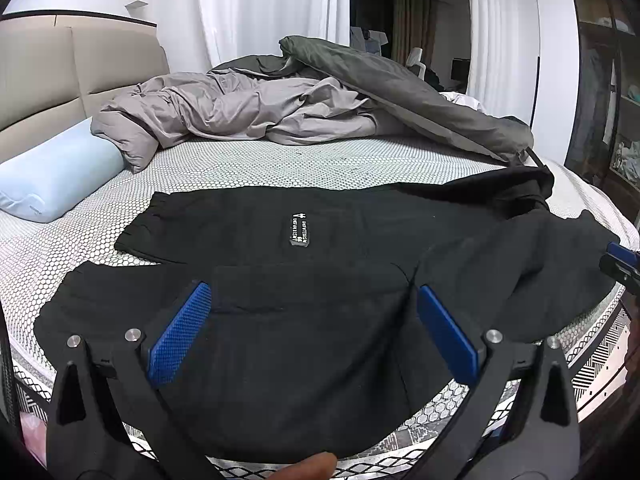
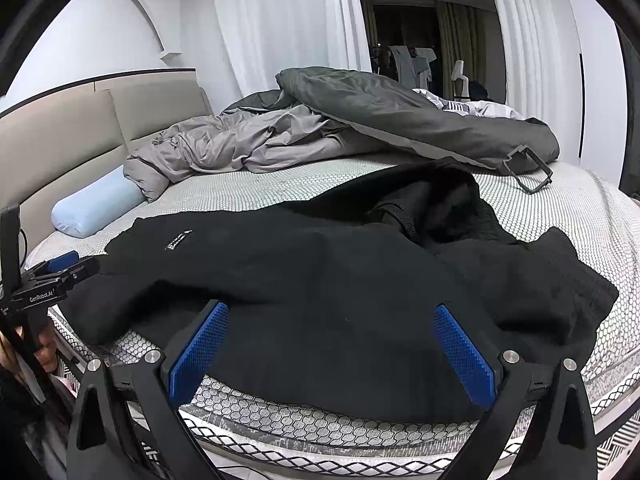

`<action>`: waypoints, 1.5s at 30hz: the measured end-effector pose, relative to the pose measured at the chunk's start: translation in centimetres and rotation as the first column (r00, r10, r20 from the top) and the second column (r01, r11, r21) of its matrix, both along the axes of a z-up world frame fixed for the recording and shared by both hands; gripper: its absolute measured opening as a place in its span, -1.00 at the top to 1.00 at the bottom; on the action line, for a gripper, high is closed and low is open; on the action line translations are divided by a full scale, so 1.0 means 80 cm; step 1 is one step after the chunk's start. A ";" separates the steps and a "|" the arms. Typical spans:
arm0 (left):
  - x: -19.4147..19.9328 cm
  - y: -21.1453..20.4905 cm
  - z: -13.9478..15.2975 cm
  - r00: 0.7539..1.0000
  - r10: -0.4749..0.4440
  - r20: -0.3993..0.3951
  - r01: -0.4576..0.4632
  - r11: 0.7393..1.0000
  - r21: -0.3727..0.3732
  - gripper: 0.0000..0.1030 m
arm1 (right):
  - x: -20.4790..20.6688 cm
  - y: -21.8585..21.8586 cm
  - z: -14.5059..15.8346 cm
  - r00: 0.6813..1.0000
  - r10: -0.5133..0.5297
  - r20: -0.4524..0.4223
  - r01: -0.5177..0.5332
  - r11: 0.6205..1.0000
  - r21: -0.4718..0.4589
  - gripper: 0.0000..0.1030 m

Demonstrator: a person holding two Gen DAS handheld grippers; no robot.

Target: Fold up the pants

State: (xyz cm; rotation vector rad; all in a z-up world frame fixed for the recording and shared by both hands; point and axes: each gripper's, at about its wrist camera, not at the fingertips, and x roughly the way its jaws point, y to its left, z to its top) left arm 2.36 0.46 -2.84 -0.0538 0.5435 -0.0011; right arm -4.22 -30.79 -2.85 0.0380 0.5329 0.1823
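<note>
Both your left gripper (image 1: pixel 312 328) and right gripper (image 2: pixel 332 354) gape wide and empty over the soft, limp black fleece pants (image 1: pixel 304 320) sprawled between and beyond your fingers, so pinch a hem edge, it'll drape.

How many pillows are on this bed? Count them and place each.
1. A light blue pillow lies at the mattress's left edge beside the headboard, touching the crumpled grey duvet. The duvet may hide others.
</note>
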 end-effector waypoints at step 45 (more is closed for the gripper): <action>-0.057 0.180 0.006 0.936 0.318 -0.149 -0.331 0.941 -0.075 -0.99 | 0.028 -0.291 -0.011 0.909 -0.300 -0.290 0.376 0.889 0.261 -0.91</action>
